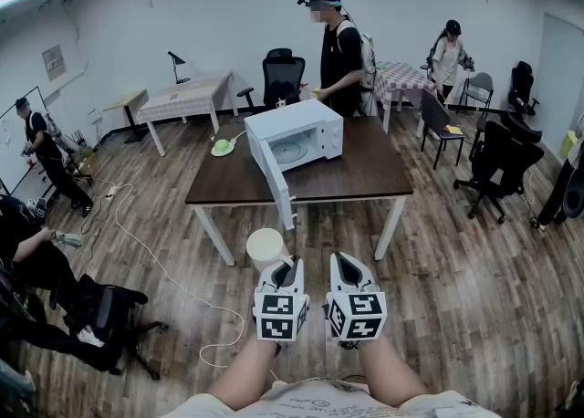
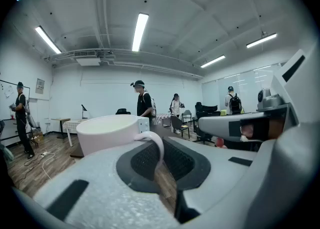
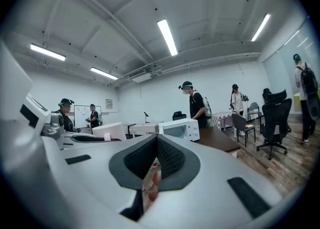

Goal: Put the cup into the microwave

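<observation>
A white cup [image 1: 265,247] hangs in the air in front of the table, below its near edge. My left gripper [image 1: 286,268] is shut on the cup's handle. In the left gripper view the thin handle [image 2: 151,142] sits pinched between the dark pads, and the cup's body [image 2: 107,132] stands upright just past them. My right gripper [image 1: 345,270] is beside the left one, shut with nothing in it; its pads [image 3: 170,155] meet. The white microwave [image 1: 294,138] stands on the dark table [image 1: 365,179], its door [image 1: 276,186] swung open toward me. The microwave [image 3: 180,129] also shows in the right gripper view.
A person [image 1: 339,51] stands behind the table. A green dish [image 1: 223,147] lies at the table's left end. A white cable [image 1: 155,256] trails over the wooden floor at the left. Office chairs [image 1: 497,165] stand at the right, and people sit at the far left.
</observation>
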`<state>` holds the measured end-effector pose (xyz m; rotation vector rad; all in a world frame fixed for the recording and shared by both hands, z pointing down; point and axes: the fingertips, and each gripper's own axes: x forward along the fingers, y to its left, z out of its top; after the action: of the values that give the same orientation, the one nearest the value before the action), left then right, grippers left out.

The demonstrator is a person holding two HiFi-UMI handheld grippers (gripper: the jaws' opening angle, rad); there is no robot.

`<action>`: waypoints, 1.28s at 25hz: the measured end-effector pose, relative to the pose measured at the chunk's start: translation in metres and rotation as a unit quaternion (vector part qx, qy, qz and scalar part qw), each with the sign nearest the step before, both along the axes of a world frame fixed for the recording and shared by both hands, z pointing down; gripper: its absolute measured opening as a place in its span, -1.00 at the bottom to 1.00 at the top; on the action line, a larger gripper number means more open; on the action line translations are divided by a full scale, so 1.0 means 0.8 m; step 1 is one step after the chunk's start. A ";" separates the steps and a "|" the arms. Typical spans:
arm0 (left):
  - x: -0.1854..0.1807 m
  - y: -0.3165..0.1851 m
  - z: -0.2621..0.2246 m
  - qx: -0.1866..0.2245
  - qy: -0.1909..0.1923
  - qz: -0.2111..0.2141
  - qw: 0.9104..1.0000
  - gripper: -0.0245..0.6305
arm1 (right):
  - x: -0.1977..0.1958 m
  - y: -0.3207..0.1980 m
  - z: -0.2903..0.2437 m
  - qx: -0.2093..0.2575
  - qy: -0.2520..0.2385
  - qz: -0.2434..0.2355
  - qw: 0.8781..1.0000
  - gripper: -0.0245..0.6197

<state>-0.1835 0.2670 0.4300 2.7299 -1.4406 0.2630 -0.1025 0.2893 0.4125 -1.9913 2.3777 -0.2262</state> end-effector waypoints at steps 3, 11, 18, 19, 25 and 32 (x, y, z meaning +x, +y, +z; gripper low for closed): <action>0.008 0.003 0.000 0.001 0.000 -0.003 1.000 -0.83 | 0.007 0.002 -0.001 0.004 0.001 -0.004 1.000 -0.89; 0.038 0.011 0.001 0.002 -0.001 -0.005 1.000 -0.83 | 0.031 0.009 -0.001 0.007 0.014 -0.018 1.000 -0.89; 0.071 0.013 0.015 -0.005 0.004 -0.004 1.000 -0.83 | 0.062 0.010 0.008 0.005 -0.018 -0.034 0.999 -0.89; 0.075 0.014 0.019 -0.007 0.004 -0.003 1.000 -0.83 | 0.066 0.009 0.009 0.005 -0.018 -0.034 0.999 -0.89; 0.102 0.005 0.023 -0.005 -0.003 0.007 1.000 -0.83 | 0.085 -0.002 0.013 0.007 -0.013 -0.030 0.999 -0.89; 0.123 -0.036 0.034 -0.007 -0.001 0.014 1.000 -0.83 | 0.109 -0.042 0.029 -0.011 -0.028 -0.028 0.999 -0.89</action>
<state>-0.0852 0.2381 0.4574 2.7409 -1.3952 0.2761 -0.0150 0.2556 0.4358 -1.9029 2.4087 -0.3064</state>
